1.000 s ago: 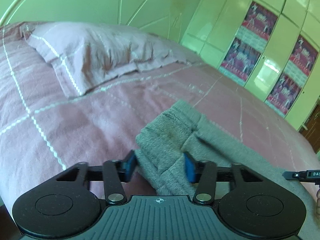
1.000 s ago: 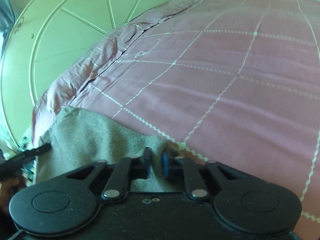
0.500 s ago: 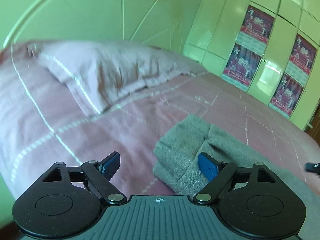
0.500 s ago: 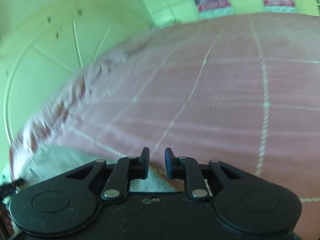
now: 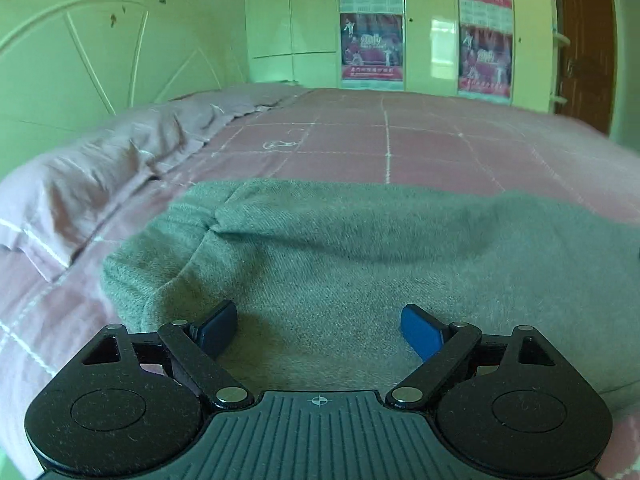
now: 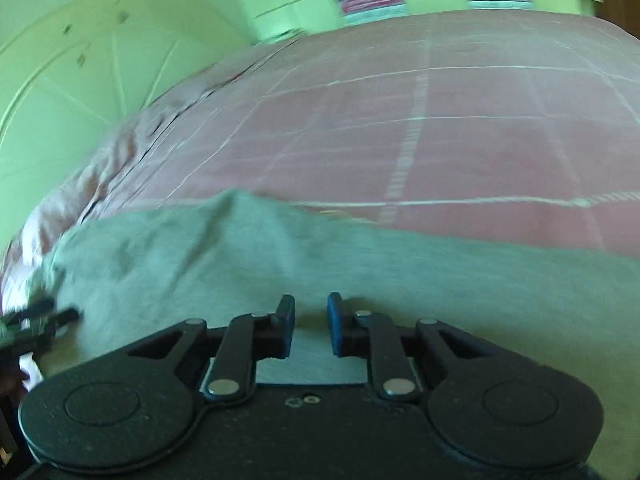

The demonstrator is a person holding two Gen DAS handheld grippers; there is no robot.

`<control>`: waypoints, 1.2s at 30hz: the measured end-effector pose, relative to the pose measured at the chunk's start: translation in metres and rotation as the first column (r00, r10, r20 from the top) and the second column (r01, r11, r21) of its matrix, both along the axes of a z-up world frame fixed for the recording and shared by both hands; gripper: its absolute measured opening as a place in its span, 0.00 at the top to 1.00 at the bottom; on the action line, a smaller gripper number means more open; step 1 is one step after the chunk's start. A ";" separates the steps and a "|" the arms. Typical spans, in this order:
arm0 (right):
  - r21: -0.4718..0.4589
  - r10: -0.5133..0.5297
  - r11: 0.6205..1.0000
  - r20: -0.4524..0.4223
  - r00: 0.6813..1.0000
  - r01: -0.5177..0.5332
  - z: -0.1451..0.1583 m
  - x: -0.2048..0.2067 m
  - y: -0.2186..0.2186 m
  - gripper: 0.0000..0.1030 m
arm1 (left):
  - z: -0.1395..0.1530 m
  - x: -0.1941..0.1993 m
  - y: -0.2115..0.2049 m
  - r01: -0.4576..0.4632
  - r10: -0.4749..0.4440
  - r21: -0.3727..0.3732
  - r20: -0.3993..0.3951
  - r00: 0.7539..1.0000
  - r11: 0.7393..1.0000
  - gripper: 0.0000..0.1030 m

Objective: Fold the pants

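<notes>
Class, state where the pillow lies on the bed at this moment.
In the left wrist view the pillow lies at the left, against the headboard, just beyond the grey pants.

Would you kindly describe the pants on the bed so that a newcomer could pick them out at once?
Start from the wide bed under its pink checked cover, with the pillow on the left. The pants lie spread across the near edge, right before the left gripper. They are the only grey, fuzzy cloth among smooth pink linen.
</notes>
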State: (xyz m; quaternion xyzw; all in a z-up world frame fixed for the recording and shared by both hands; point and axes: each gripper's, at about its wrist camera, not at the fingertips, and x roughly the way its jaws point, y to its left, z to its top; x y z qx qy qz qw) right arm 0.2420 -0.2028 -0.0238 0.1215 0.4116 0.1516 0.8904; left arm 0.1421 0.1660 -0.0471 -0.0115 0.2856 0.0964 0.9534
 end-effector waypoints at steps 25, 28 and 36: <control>0.350 -0.806 0.544 -0.036 0.591 0.763 0.011 -0.189 -0.337 0.76 | 0.010 -0.015 -0.055 0.115 -0.113 0.094 -0.020 0.993 0.989 0.00; 0.428 -0.805 0.499 -0.093 0.586 0.753 -0.005 -0.192 -0.341 0.77 | 0.008 -0.014 -0.049 0.108 -0.107 0.050 -0.029 0.994 0.993 0.00; 0.400 -0.829 0.451 -0.143 0.541 0.798 -0.021 -0.186 -0.338 0.78 | 0.005 -0.011 -0.049 0.107 -0.105 0.044 -0.055 0.993 0.993 0.00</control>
